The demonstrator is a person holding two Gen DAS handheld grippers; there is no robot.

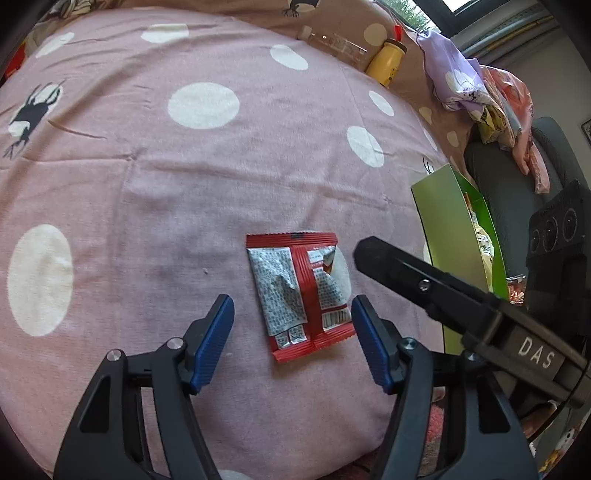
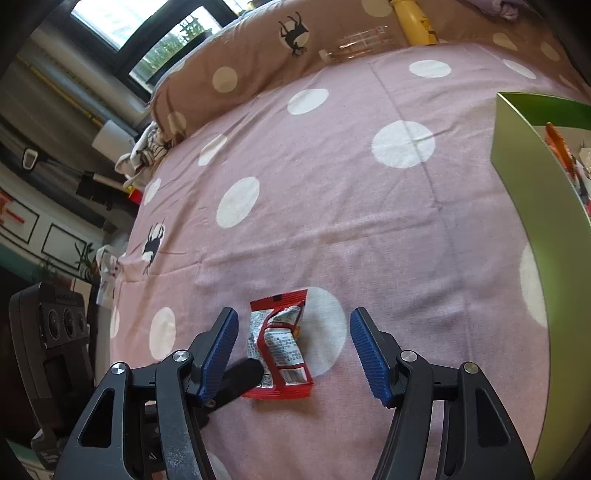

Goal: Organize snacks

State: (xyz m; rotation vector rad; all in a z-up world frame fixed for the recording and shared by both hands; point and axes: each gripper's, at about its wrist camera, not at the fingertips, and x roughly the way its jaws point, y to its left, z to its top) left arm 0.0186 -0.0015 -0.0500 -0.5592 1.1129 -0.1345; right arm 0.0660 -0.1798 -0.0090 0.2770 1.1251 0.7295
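Red and silver, one snack packet [image 1: 301,291] lay flat on the pink dotted bed sheet [image 1: 184,184], loose between both parted claws, left claw [image 1: 293,341] and right claw [image 2: 293,350] touching nothing. At three o'clock we saw the green box [image 1: 448,236] already holding several packets, so we judged the sorting nearly done.

Pink bedsheet [image 1: 147,177] with white dots and black deer prints covered the bed. Yellow bottle [image 1: 386,61] and clear plastic bottle [image 1: 332,40] lay at its far edge, near each other. Crumpled lilac cloth [image 1: 454,81] sat heaped beside them. Window [image 2: 147,33] stood beyond the brown dotted pillow [image 2: 258,48].
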